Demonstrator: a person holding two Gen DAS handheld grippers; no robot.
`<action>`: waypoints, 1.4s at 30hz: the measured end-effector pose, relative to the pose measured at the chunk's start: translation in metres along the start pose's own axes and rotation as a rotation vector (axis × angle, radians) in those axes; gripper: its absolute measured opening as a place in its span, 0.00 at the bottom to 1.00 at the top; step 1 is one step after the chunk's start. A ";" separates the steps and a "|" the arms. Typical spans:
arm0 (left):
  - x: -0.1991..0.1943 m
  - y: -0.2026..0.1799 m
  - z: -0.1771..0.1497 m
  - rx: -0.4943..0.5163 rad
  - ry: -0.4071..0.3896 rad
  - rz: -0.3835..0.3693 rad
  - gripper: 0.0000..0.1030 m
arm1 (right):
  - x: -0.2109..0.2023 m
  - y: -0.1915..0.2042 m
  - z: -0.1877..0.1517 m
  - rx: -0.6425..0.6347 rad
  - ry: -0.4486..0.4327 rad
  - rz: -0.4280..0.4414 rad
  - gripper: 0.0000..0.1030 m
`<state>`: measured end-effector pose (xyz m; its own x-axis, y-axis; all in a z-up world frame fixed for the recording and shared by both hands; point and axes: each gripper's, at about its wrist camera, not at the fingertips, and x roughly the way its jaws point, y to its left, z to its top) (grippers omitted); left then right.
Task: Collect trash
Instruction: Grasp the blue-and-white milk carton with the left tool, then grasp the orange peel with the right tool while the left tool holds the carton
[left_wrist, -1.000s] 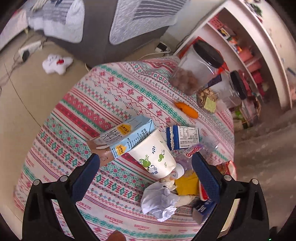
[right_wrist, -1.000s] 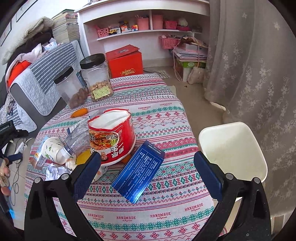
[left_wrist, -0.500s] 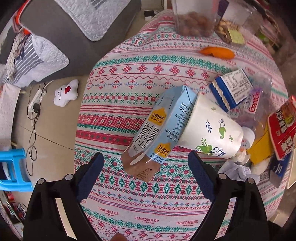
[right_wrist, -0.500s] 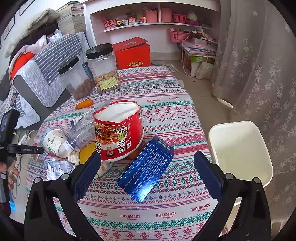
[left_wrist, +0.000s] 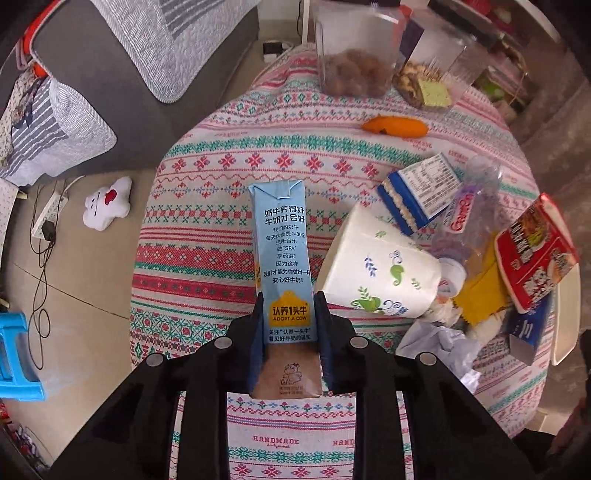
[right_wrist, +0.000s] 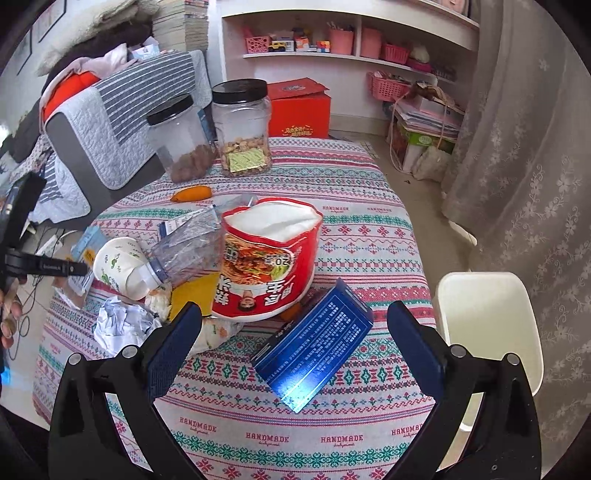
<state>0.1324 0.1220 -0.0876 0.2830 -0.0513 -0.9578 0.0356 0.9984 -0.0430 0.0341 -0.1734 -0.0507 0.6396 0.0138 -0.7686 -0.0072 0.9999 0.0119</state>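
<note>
The left gripper (left_wrist: 289, 325) has swung round from the paper cup and lined up along the tall pale-blue milk carton (left_wrist: 282, 266), and its jaws, wide apart a second ago, are closing on the carton's lower end, the blue pads already flat against both sides. So the first piece of trash looks caught; the carton lies on the table, which wears a red-and-green patterned cloth (left_wrist: 207, 258), its top pointing away towards the far edge. Just beside it, close on the right, lies the white paper cup with green leaf prints (left_wrist: 384, 273), and a lift that drifts that way would likely knock it.

Over on the other side, the right gripper (right_wrist: 295, 343) hovers with jaws spread wide and nothing between them, above the dark-blue rectangular cardboard box (right_wrist: 314, 347) leaning by the red instant-noodle tub (right_wrist: 266, 266). It has edged closer to both since a second ago.

Room to move? Left of the carton the cloth is bare out to the rim, then the floor. The cream plastic bin (right_wrist: 487, 325) stands off the table's right side, so the carton would have to pass over the whole heap to reach it
</note>
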 end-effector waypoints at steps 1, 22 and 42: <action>-0.011 0.000 0.001 -0.014 -0.032 -0.023 0.24 | 0.000 0.002 0.003 0.005 0.000 0.044 0.93; -0.069 0.060 0.002 -0.220 -0.224 -0.191 0.25 | 0.216 0.179 0.145 -0.528 0.354 0.009 0.59; -0.072 0.069 0.004 -0.256 -0.249 -0.229 0.25 | 0.196 0.169 0.147 -0.482 0.290 0.047 0.12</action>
<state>0.1186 0.1945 -0.0208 0.5194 -0.2451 -0.8186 -0.1057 0.9322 -0.3461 0.2714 -0.0017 -0.1048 0.3932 -0.0101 -0.9194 -0.4242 0.8852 -0.1911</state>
